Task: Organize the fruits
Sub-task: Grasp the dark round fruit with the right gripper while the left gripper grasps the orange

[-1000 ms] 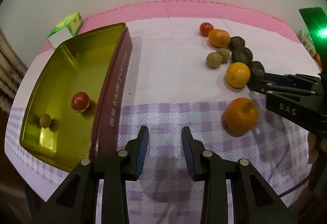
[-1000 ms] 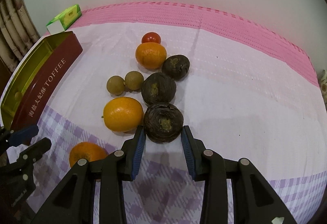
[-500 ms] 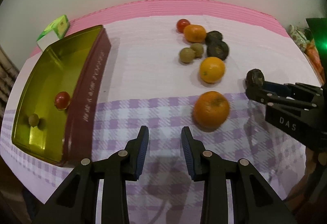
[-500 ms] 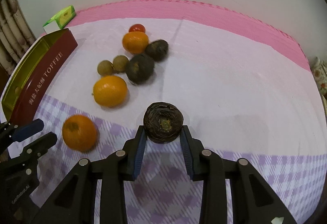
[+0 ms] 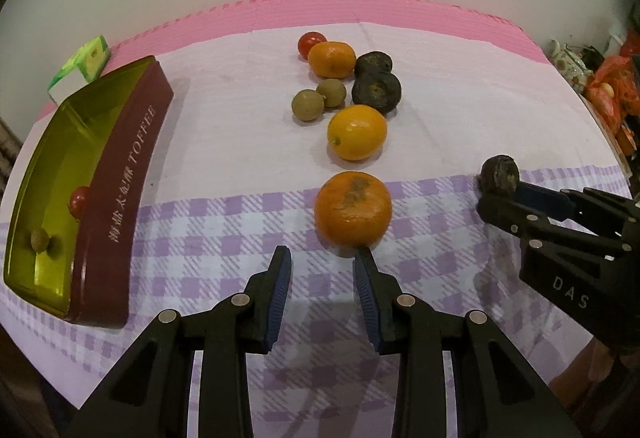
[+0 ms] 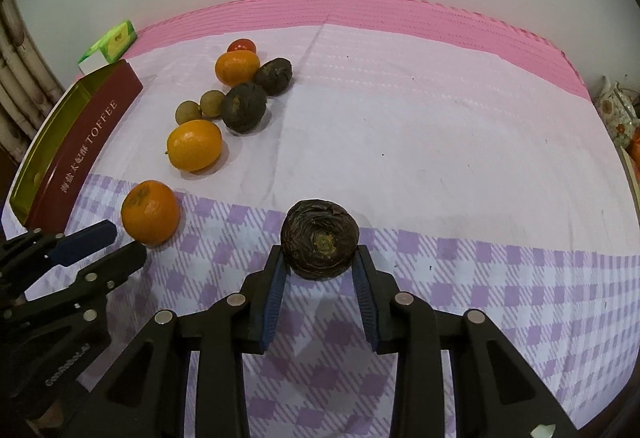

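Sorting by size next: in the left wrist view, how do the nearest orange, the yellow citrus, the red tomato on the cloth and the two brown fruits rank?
1. Nearest orange, though closeness inflates it
2. Yellow citrus
3. Two brown fruits, alike
4. Red tomato, farthest, so unsure

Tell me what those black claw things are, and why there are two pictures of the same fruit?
Those claws are grabbing tools; a person holds one in each hand. Each has a camera looking along its two fingers, so you get two pictures of one table. The left gripper is empty, next to an orange. The right gripper squeezes a dark brown wrinkly fruit. On the tablecloth lie more oranges, two more dark fruits, two small brown fruits and a red tomato. The toffee tin already holds a small red fruit and a small brown one.
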`<state>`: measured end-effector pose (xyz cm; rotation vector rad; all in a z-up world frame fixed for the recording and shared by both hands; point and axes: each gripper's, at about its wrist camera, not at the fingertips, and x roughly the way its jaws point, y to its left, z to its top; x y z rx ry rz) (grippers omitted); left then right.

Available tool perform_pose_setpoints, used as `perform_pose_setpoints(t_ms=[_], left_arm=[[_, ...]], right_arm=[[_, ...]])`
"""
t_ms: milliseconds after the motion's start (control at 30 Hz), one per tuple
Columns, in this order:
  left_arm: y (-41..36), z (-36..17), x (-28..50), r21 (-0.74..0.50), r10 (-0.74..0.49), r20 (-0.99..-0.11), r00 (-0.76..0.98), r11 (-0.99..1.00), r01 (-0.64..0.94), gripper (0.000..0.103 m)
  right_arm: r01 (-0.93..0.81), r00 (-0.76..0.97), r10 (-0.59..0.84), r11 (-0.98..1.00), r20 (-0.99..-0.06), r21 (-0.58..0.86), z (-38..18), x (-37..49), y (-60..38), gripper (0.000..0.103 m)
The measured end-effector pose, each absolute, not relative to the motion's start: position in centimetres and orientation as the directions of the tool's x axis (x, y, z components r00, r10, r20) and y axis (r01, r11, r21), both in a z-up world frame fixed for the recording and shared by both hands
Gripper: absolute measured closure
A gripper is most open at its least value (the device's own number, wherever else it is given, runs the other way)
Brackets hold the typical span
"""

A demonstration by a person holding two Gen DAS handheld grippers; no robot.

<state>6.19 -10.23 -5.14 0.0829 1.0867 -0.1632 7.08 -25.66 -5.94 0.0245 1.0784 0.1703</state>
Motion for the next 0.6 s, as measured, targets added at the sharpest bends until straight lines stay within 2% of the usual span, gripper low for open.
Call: perform_pose_setpoints(t_ms=[600], left_arm=[[-12.2, -5.6, 7.7, -0.003, -0.086, -0.882, 0.463, 0.984, 0.176, 0.065]], right_arm=[[-0.123, 0.468, 0.160, 0.986, -0.869, 0.115, -5.9, 6.7, -26.0, 0.072]])
